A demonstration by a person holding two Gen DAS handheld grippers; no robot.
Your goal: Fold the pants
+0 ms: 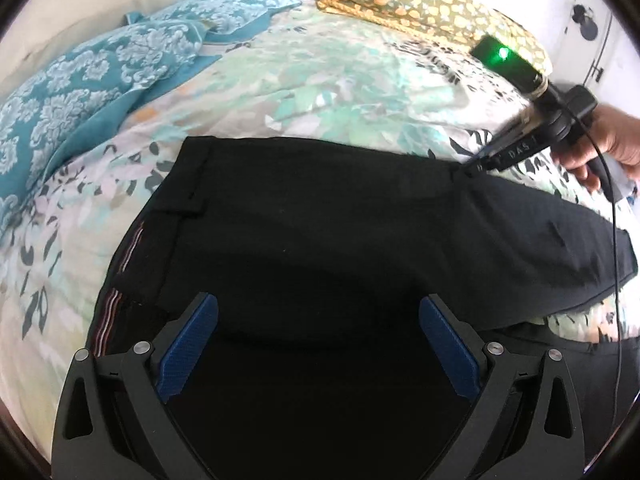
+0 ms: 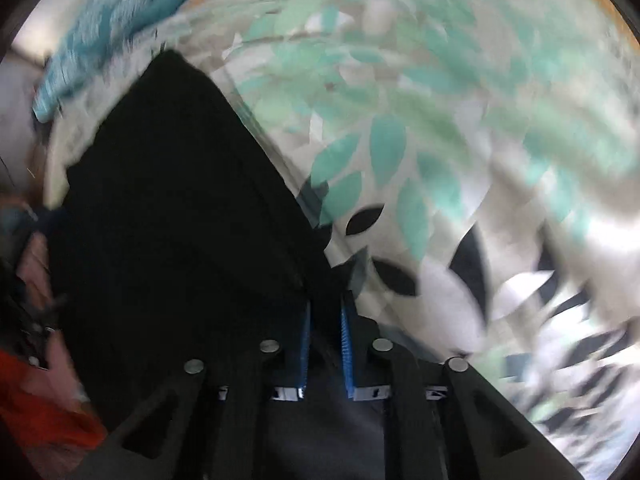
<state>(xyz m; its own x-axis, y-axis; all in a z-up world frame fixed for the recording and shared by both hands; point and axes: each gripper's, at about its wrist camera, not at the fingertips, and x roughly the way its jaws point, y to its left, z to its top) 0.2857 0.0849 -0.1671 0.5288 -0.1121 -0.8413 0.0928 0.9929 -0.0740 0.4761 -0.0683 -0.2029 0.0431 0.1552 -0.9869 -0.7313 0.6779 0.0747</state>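
Note:
Black pants lie flat on a bed with a leaf-print sheet, waistband to the left, legs running right. My left gripper is open, its blue pads spread above the near part of the pants and holding nothing. My right gripper, held in a hand, touches the far edge of the pants at the crotch area. In the blurred right wrist view the right gripper is nearly closed with black pants fabric pinched between its blue pads.
A teal patterned blanket lies crumpled at the bed's far left. A folded green and yellow patterned cloth sits at the far end. A cable hangs from the right gripper. White cupboard doors stand at far right.

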